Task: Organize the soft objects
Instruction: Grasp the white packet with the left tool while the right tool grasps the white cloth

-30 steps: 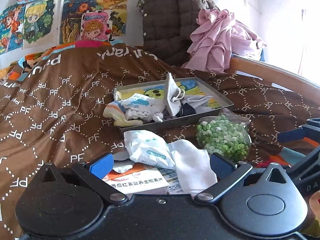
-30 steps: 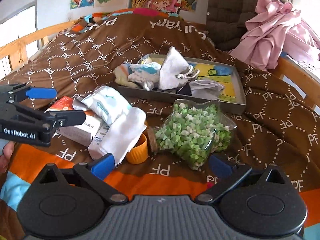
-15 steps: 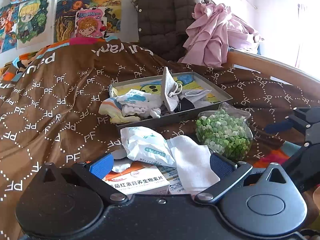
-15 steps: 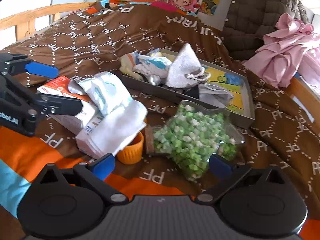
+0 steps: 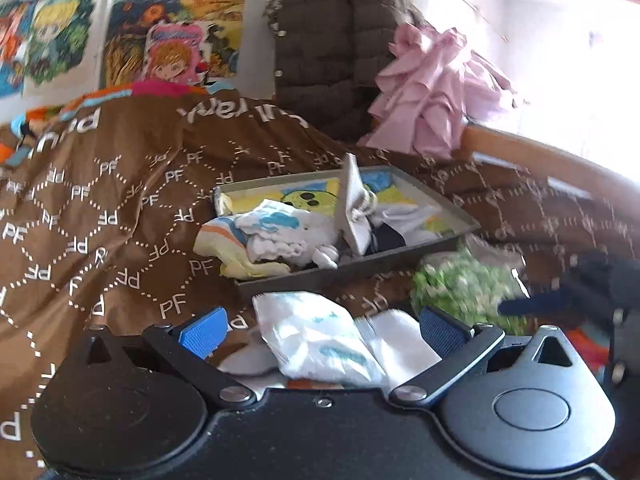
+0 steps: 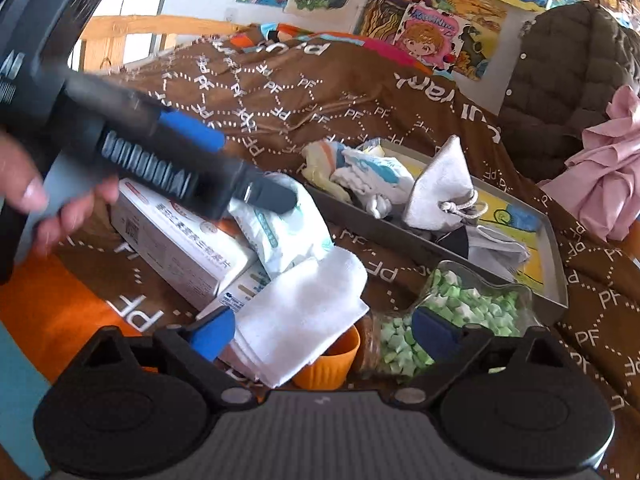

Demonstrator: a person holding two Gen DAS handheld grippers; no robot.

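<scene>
Moved: the left gripper (image 6: 256,172) has swung in over the white packet (image 6: 280,224) since half a second ago.
Left gripper: jaws spread wide, holding nothing; packet lies between its fingers.
Right gripper (image 6: 324,330): jaws wide apart, empty, near the white cloth (image 6: 304,312).
White cloth: on the bed (image 6: 320,92), draped over an orange cup (image 6: 326,364).
Tray (image 6: 558,264): behind, holding socks and a grey pouch (image 6: 440,184).

"PF" across the brown blanket (image 6: 360,92); "GenRobot.AI" on left tool (image 6: 256,184)
</scene>
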